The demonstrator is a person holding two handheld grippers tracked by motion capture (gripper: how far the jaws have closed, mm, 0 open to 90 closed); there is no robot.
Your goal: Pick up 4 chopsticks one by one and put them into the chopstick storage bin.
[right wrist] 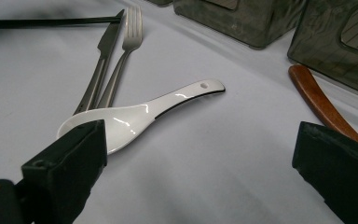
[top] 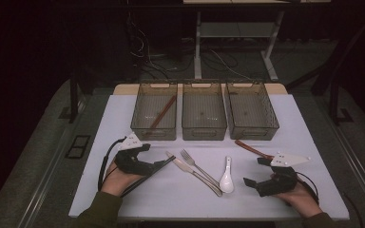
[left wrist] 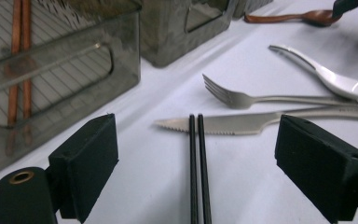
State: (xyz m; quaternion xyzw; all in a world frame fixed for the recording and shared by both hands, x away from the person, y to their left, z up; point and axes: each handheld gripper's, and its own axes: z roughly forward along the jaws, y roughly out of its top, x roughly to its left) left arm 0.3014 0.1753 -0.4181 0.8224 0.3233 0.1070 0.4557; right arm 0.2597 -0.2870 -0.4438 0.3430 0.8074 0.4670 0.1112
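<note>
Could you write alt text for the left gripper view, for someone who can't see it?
Black chopsticks lie on a white table between the left gripper's open jaws. Beyond lie a knife, fork and white spoon, with a smoky plastic bin holding brown chopsticks at left.

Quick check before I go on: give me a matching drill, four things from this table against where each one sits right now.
Things:
1. black chopsticks
2. brown chopsticks
3. white spoon
4. wooden spoon

Places:
A. inside the left bin
B. on the mat in front of the right bin
C. on the mat between the open jaws of the left claw
D. on the mat to the right of the fork and the knife

Pairs: 1-C, 2-A, 3-D, 4-B
</note>
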